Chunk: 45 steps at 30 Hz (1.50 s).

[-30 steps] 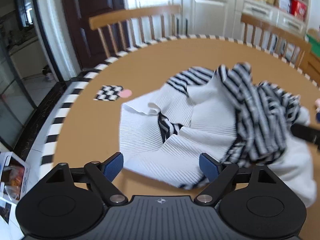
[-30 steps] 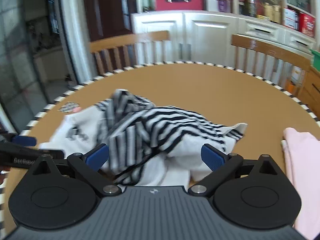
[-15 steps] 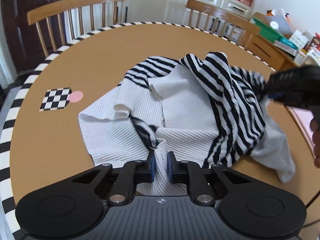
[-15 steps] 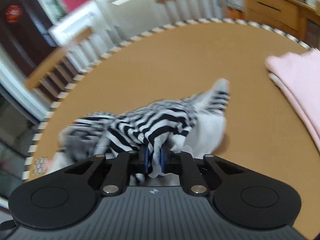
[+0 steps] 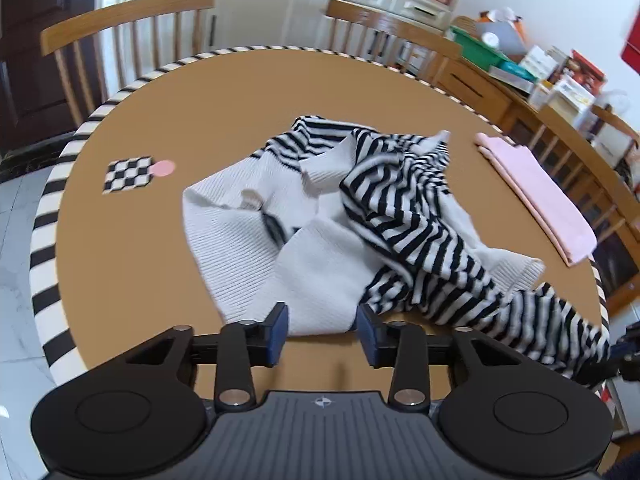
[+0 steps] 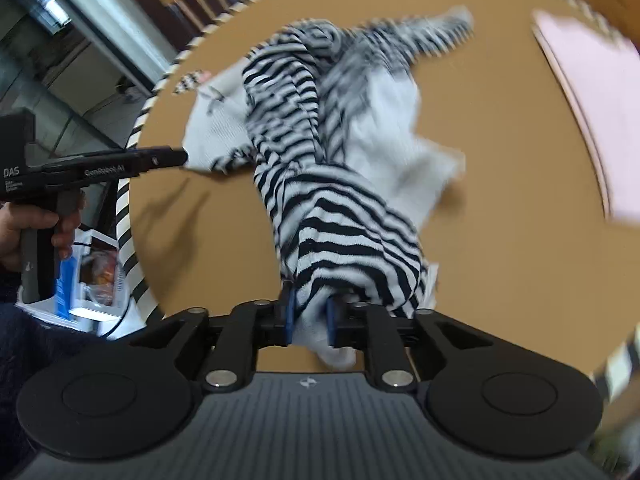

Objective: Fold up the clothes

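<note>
A round brown table (image 5: 248,92) edged with a black-and-white striped band is seen in a kitchen, with two wooden chairs (image 5: 128,12) drawn up at its far rim and white cupboards behind them. Bare tabletop is left open on the far side and along the left edge, where one checkered marker (image 5: 129,174) lies. One striped sweater (image 5: 320,216) is spread crumpled across the middle, and one folded pink cloth (image 5: 536,196) lies apart near the right rim. The left gripper (image 5: 322,330) is held just at the sweater's near white hem, its jaws having just been opening, parted with nothing pinched. The right gripper (image 6: 310,318) is clamped on a bunched striped part of the sweater, its jaws having eased slightly wider. "DAS" and "GenRobot.AI" are read on the left tool's side.
</note>
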Motion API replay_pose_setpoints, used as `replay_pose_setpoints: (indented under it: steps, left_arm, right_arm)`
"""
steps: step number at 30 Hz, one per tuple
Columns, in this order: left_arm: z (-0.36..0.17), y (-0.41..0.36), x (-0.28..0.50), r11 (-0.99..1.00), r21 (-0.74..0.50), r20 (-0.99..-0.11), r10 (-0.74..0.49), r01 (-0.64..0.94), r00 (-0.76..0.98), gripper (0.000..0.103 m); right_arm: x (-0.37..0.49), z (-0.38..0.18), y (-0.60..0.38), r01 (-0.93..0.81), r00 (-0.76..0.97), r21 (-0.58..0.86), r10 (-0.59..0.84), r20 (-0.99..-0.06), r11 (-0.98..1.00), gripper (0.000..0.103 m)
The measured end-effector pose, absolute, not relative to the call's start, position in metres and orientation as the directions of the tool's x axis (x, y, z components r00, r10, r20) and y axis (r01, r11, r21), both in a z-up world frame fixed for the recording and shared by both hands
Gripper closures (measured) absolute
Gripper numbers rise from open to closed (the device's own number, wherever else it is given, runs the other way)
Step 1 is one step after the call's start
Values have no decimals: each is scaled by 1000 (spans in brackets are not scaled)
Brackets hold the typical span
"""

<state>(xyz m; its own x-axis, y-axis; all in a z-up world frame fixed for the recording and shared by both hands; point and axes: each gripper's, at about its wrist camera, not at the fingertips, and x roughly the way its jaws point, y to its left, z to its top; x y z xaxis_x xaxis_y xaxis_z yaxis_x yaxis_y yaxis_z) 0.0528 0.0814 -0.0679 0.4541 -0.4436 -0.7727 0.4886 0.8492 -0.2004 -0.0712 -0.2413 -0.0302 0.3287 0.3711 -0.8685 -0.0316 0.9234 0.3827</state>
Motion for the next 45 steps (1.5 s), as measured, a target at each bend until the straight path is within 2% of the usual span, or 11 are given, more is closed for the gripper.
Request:
replay_pose_setpoints:
  steps: [5, 10, 13, 15, 18, 24, 28, 32, 34, 39, 45]
  left_arm:
    - [-49, 38, 61, 820, -169, -730, -477, 546, 490, 37]
    - [-59, -24, 73, 768, -181, -727, -525, 614, 443, 38]
    - [-77, -56, 75, 757, -102, -781, -462, 645, 419, 54]
    - [-88, -62, 74, 763, -84, -814, -423, 641, 397, 93]
    - [-94, -56, 69, 785, -71, -833, -386, 615, 396, 96]
    - [-91, -19, 53, 873, -117, -857, -330, 474, 396, 98]
    - [-82, -9, 34, 879, -202, -850, -377, 431, 369, 98]
    - [-63, -12, 22, 867, -177, -808, -398, 465, 435, 89]
    - [-55, -9, 28, 878, -141, -789, -379, 458, 484, 74]
    - [-45, 17, 74, 933, -50, -751, -270, 356, 603, 42]
    - [-85, 21, 167, 949, 120, -763, -99, 290, 639, 36]
  right_arm:
    - [-69, 0, -271, -27, 465, 339, 312, -828, 940, 53]
    - [-25, -33, -305, 115, 568, 389, 262, -781, 914, 50]
    - [-3, -71, -311, 201, 513, 443, 291, -807, 874, 53]
    - [8, -91, -313, 243, 481, 501, 345, -806, 831, 62]
    - [20, -102, -310, 223, 475, 577, 429, -768, 786, 100]
    - [99, -79, -293, 37, 504, 467, 387, -772, 883, 100]
    - [171, -16, -281, -112, 648, 438, 399, -649, 892, 100]
    - [214, 45, -256, -237, 752, 361, 405, -520, 902, 88]
    - [228, 40, -253, -207, 732, 312, 359, -580, 927, 61]
    - [209, -3, -281, -37, 694, 290, 233, -681, 956, 46]
    - [168, -86, -290, 145, 584, 346, 202, -787, 927, 50]
